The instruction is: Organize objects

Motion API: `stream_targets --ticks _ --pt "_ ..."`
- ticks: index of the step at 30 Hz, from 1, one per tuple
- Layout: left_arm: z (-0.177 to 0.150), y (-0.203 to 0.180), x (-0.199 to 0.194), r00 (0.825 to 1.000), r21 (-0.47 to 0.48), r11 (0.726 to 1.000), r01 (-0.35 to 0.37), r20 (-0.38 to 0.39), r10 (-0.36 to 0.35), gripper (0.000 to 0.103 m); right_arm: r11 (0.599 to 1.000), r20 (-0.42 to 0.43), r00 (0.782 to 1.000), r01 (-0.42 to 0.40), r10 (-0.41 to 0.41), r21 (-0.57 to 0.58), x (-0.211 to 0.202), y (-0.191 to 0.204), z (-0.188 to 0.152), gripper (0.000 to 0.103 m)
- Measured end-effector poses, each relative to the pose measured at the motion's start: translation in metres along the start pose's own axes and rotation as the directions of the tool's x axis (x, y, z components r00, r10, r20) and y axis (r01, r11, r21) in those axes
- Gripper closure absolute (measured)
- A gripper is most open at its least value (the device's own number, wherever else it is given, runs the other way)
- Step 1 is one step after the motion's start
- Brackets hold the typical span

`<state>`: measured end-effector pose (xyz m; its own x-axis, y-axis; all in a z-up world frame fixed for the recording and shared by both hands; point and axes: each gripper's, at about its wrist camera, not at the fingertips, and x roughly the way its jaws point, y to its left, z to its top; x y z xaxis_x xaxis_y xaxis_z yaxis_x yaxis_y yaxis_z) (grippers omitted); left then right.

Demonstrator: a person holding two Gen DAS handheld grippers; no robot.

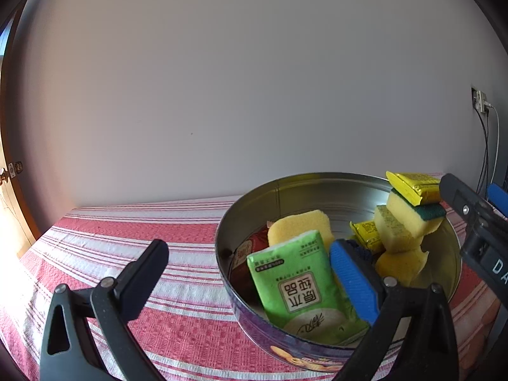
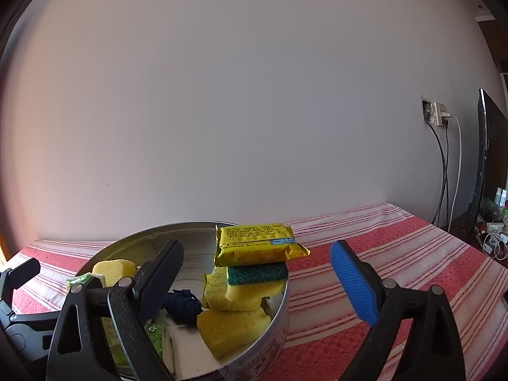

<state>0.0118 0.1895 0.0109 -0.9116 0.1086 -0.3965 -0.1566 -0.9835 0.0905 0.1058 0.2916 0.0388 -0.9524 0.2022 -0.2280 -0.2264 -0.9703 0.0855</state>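
Note:
A round metal tin [image 1: 317,187] [image 2: 177,235] stands on the red-and-white striped cloth. It holds several yellow sponges [image 1: 298,225] [image 2: 231,324], a green tissue pack [image 1: 298,289], a dark blue bundle [image 2: 182,304] and small yellow packets [image 1: 366,233]. A yellow packet [image 2: 257,243] [image 1: 416,185] lies on top of a stack of sponges [image 2: 254,285] at the tin's right rim. My left gripper [image 1: 250,270] is open and empty at the tin's left rim. My right gripper [image 2: 257,273] is open around the stack without touching it.
The striped cloth [image 1: 127,231] [image 2: 397,254] covers the table up to a pale wall. A wall socket with cables [image 2: 439,114] and a dark screen [image 2: 489,158] with clutter stand at the right. A wooden door [image 1: 9,171] is at the left.

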Motion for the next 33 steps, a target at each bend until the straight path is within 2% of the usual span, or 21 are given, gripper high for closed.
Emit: stream_targets --ticks 10,19,33 --pt "-0.008 0.004 -0.031 0.999 -0.013 1.0 0.016 0.052 -0.015 0.0 1.0 0.086 0.996 0.023 -0.022 -0.017 -0.047 0.004 -0.006 0.005" --pt "-0.009 0.009 -0.042 0.998 -0.029 0.999 0.03 0.062 -0.028 0.0 0.997 0.237 0.968 0.082 -0.079 -0.003 -0.079 0.003 -0.002 0.001" --pt "-0.009 0.02 -0.047 0.995 -0.08 0.996 0.033 0.098 -0.025 0.0 0.998 0.247 0.967 0.061 -0.054 -0.019 -0.083 0.007 -0.002 0.001"
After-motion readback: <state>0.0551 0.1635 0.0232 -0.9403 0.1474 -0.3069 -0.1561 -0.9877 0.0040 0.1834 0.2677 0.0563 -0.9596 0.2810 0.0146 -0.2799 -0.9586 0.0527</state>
